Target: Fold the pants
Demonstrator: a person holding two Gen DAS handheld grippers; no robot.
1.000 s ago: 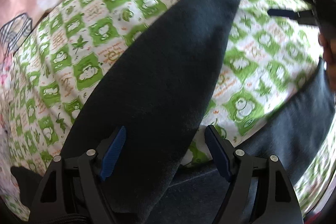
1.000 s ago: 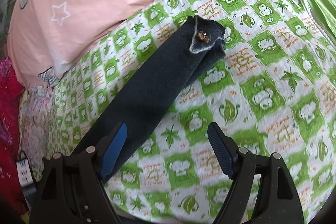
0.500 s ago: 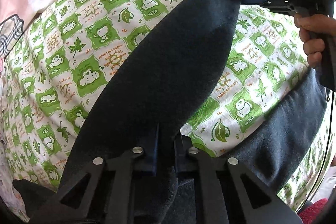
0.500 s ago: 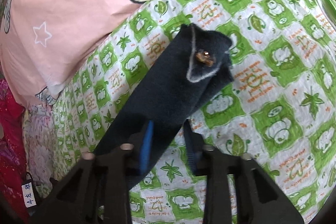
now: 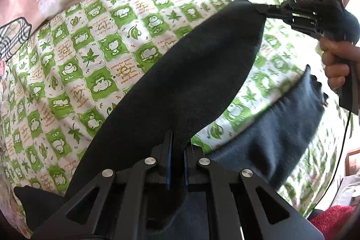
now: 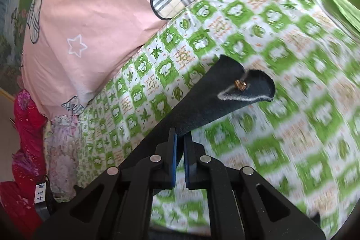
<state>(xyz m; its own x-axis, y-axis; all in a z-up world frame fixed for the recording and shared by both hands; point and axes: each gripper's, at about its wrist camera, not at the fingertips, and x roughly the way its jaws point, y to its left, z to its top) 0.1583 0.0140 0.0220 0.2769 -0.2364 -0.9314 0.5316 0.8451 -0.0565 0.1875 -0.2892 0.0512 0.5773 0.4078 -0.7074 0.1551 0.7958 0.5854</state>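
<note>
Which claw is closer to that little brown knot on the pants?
Right. The right claw grips the pants just below the knot; the left claw grips the same leg's far end.

A bedroom at home.
We see a bed with a green cartoon-print quilt [image 6: 281,42], a pink star-patterned pillow [image 6: 94,6] and red fabric [image 6: 24,141] alongside.

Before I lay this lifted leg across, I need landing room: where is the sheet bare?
Bare green-checked sheet lies between the lifted pant leg and the pink pillow, and a narrower wedge between both legs. It is crowded by the second leg and the right hand-held gripper; the left hand-held gripper clamps the fabric.
</note>
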